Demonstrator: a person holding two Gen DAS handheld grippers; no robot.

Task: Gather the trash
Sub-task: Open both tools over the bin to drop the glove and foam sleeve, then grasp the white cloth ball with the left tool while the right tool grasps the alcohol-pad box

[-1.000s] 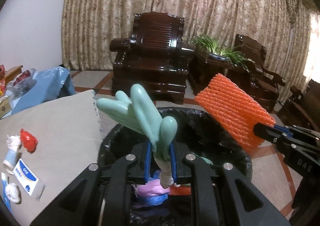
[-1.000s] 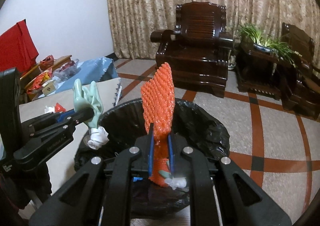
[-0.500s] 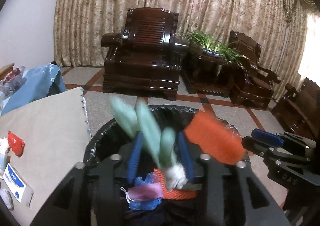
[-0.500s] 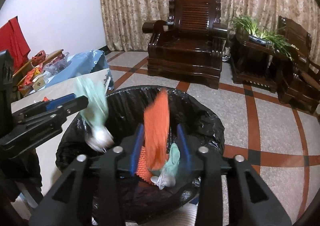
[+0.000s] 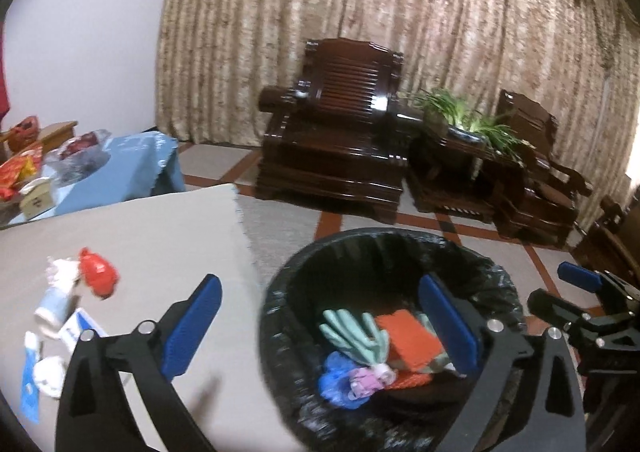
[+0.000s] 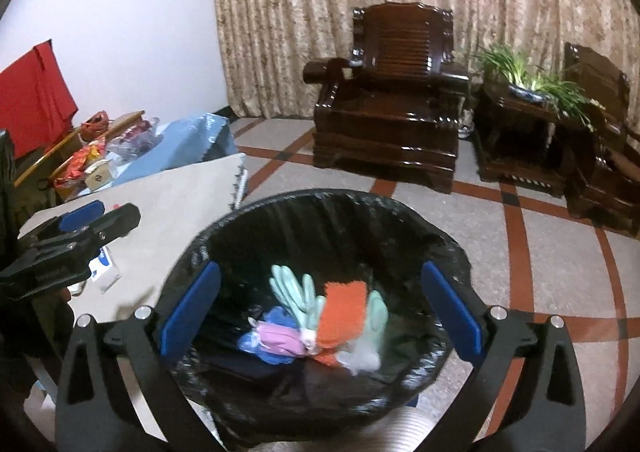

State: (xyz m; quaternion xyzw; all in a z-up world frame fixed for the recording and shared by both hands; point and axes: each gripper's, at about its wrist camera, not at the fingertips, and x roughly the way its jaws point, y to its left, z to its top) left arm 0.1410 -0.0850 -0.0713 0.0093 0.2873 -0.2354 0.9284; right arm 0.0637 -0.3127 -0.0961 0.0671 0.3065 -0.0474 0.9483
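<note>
A bin lined with a black bag (image 5: pixel 400 240) (image 6: pixel 320 200) stands beside the table. Inside lie a mint-green glove (image 5: pixel 356 332) (image 6: pixel 294 292), an orange mesh piece (image 5: pixel 412 340) (image 6: pixel 342 312) and blue and pink scraps (image 5: pixel 340 380) (image 6: pixel 276 338). My left gripper (image 5: pixel 320 326) is open and empty over the bin's left rim. My right gripper (image 6: pixel 320 308) is open and empty above the bin. On the table (image 5: pixel 140 236) lie a red scrap (image 5: pixel 98 278), a small bottle (image 5: pixel 54 304), a blue-white box (image 5: pixel 80 328) and white crumpled pieces (image 5: pixel 50 370).
Dark wooden armchairs (image 5: pixel 336 140) (image 6: pixel 392 108) and a side table with a plant (image 5: pixel 464 124) stand by the curtain. A blue-covered table with bags (image 5: pixel 100 168) stands at left. The tiled floor (image 6: pixel 560 252) lies right of the bin.
Both grippers opened. The green glove and the orange mesh fell from them into the bin. The left gripper has swung left toward the table.
</note>
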